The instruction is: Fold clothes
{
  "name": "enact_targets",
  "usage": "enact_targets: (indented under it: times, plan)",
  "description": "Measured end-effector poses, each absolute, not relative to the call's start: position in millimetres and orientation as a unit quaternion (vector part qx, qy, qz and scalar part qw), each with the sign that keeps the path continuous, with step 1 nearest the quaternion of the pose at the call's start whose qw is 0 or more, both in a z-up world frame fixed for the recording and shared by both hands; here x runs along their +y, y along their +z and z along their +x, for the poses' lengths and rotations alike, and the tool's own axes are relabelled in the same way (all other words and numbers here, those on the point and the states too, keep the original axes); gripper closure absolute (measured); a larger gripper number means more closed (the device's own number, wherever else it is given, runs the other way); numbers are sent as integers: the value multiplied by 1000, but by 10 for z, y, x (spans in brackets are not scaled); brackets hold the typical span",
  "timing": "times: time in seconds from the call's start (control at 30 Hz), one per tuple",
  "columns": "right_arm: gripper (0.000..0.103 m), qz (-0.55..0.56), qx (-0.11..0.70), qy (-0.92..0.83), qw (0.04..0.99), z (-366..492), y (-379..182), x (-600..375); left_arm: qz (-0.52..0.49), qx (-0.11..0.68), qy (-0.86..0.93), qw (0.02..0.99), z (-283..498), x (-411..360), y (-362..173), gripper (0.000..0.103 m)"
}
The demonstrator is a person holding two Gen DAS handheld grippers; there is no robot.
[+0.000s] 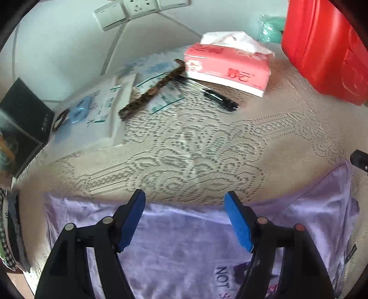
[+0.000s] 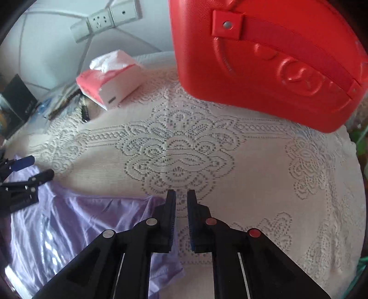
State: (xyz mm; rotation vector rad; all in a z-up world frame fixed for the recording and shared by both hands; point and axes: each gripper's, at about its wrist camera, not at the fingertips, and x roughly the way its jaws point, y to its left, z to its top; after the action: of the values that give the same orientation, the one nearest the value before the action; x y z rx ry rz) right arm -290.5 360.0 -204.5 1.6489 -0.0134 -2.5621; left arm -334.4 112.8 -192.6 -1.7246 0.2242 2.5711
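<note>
A lilac shirt (image 1: 184, 248) with dark printed letters lies flat on the lace tablecloth (image 1: 195, 149). My left gripper (image 1: 185, 197) hovers over its far edge, jaws wide open and empty. In the right wrist view the shirt (image 2: 80, 225) lies at lower left. My right gripper (image 2: 181, 195) sits beside the shirt's right edge, jaws nearly together with a narrow gap and nothing between them. The left gripper (image 2: 34, 166) shows open at the left edge of that view.
A pink tissue pack (image 1: 226, 66), a black pen (image 1: 218, 97), a brown comb (image 1: 154, 89), white papers (image 1: 99, 110) and a dark box (image 1: 20, 124) lie at the back. A red case (image 2: 271, 62) stands back right. Wall sockets (image 1: 138, 9) are behind.
</note>
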Motion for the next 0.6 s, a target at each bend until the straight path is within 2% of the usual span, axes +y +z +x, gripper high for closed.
enact_targets:
  times: [0.07,0.1,0.13,0.3,0.47,0.6]
  plan:
    - [64,538,-19,-840,71,-2619,-1958,3609,-556,47,829,19,-3160,846,-1815,24]
    - [40,537,-27,-839,83,-2476,-1915,3613,-557,38,830,17,-3033,720,-1783,14]
    - [22,535,-34,-839,95,-2333,-1871,3617,-557,28,830,14,-2906,595,-1752,8]
    - [20,536,-76,-826,156,-1525,-1729,3569,-570,-28,820,-27,-2042,-114,-1752,5]
    - [20,565,-99,-795,198,-813,-1912,3293,-601,-67,793,-81,-1202,-671,-1983,5]
    - [20,585,-84,-787,180,-596,-2150,3083,-627,-95,767,-97,-791,-933,-2264,5]
